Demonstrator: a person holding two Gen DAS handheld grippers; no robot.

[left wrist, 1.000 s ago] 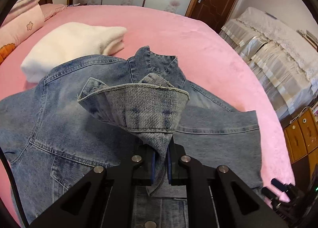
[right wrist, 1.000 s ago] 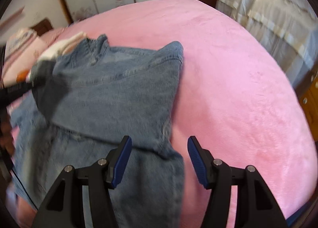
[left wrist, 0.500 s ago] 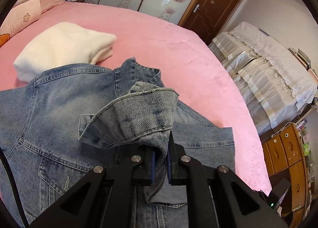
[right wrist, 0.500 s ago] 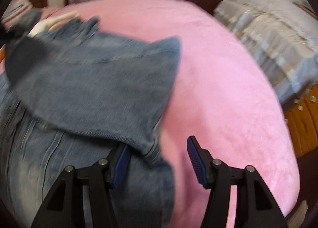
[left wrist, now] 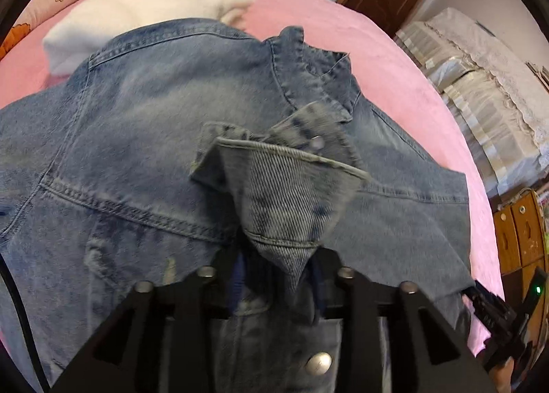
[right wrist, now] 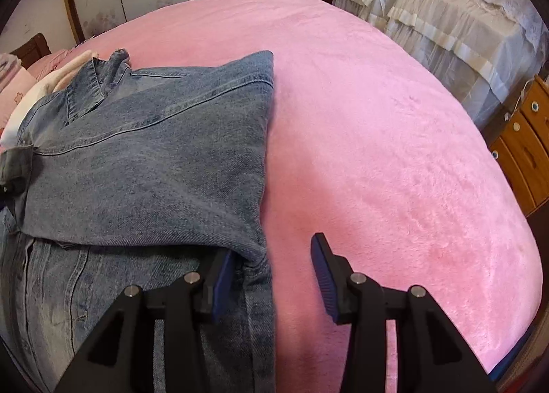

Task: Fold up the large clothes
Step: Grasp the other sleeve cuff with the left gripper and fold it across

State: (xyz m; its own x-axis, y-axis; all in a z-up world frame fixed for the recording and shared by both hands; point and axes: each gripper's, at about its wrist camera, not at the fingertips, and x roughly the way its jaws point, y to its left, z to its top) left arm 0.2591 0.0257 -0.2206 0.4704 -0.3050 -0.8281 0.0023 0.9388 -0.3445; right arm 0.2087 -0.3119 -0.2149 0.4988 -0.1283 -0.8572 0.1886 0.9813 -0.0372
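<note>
A blue denim jacket [left wrist: 144, 139] lies spread on the pink bed [left wrist: 343, 36], its right sleeve folded across the body [right wrist: 164, 166]. My left gripper [left wrist: 278, 273] has its jaws parted; the sleeve cuff [left wrist: 291, 194] sits loosely between them, above the jacket's front. My right gripper [right wrist: 271, 276] is open at the jacket's right edge; the folded sleeve's edge lies against its left finger [right wrist: 221, 276], and its right finger is over bare bed.
A folded white garment [left wrist: 137, 15] lies beyond the jacket's collar, with pink pillows [left wrist: 51, 5] at far left. A second bed with beige covers [right wrist: 446, 22] and a wooden drawer unit [right wrist: 521, 139] stand to the right.
My left gripper moved toward the collar and lowered, and its jaws have parted around the cuff. My right gripper stayed open at the jacket's right edge as the sleeve settled flat.
</note>
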